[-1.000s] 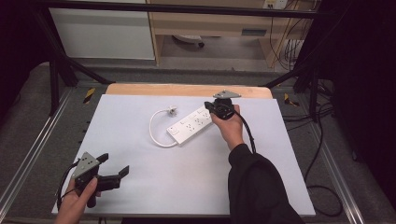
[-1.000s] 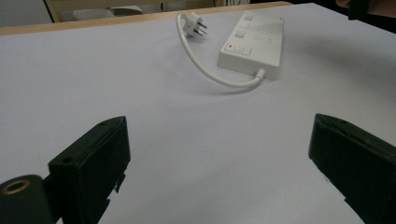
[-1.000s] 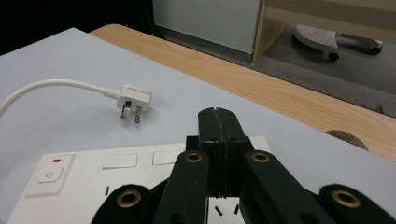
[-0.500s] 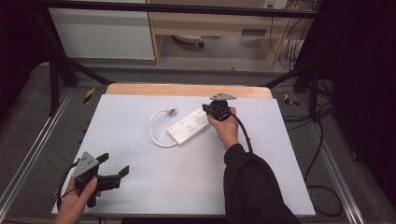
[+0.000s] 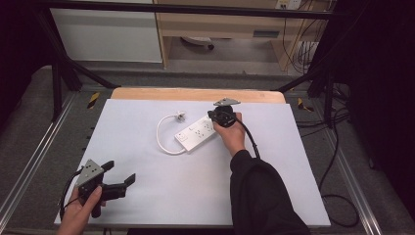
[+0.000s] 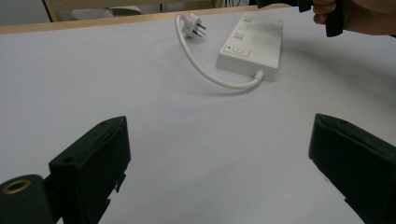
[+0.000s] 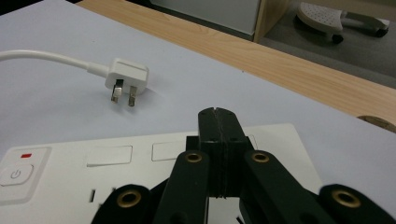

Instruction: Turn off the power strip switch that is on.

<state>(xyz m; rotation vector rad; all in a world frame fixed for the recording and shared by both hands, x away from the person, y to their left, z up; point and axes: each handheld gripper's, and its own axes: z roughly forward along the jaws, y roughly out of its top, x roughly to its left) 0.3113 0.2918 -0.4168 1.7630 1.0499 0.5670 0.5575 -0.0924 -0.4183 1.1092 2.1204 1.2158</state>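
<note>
While a person works at a white worktop (image 5: 147, 196), the right tongs (image 5: 221, 116) hang over the far right end of a white power strip (image 5: 195, 133), jaws pressed flat together with nothing between them. Seen along those tongs, the closed tips (image 7: 217, 122) sit above the strip's top face (image 7: 116, 158), beside its blank socket covers, with the strip's switch (image 7: 17, 174) at the left end. Whether the tips touch the plastic cannot be told. The strip lies slantwise a little beyond the middle of the worktop; its short white cord (image 5: 161, 137) loops off the near left end and curls back to a three-pin plug (image 5: 180, 116) lying just left of the strip, pins showing. The left tongs (image 5: 118, 177) are held low at the near left corner, jaws spread wide and empty, well apart from the strip, which lies far off to their right. A wooden edge (image 5: 195, 94) borders the far side of the worktop.
</note>
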